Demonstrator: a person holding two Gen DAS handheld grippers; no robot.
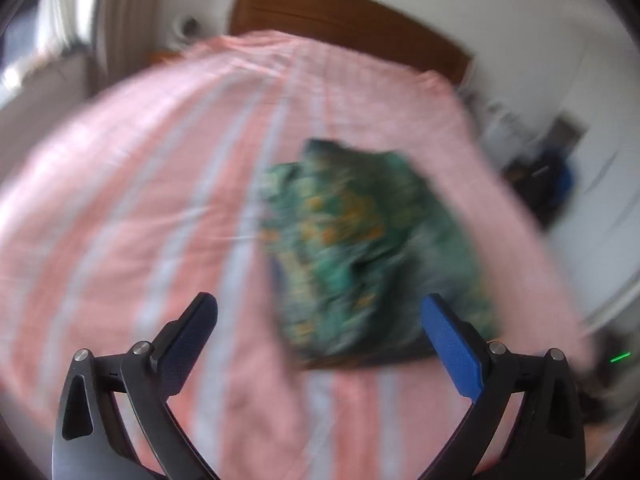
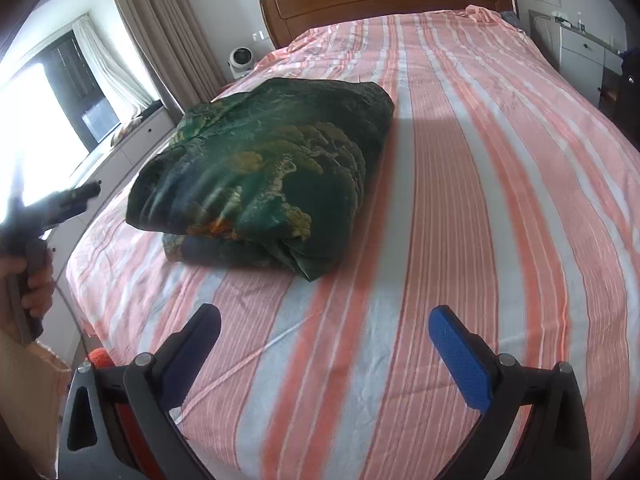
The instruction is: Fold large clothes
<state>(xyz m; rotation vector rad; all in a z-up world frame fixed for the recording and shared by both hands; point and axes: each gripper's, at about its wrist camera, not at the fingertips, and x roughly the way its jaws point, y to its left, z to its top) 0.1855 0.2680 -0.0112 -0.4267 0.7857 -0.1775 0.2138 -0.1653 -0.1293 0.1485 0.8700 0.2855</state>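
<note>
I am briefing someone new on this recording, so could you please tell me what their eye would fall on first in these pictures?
First, the dark green patterned garment, folded into a thick bundle on the bed, whose pink and white stripes fill both views. Next, the right gripper in the foreground, its jaws wide open with nothing between them, short of the bundle. The left gripper stands open too, in a blurred view.

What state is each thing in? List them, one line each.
green garment: folded into a bundle, lying on the bed, nothing holding it.
striped sheet: spread over the bed, lightly wrinkled.
left claw: open, empty.
right claw: open, empty, short of the bundle.
curtain: drawn aside from the window.
</note>
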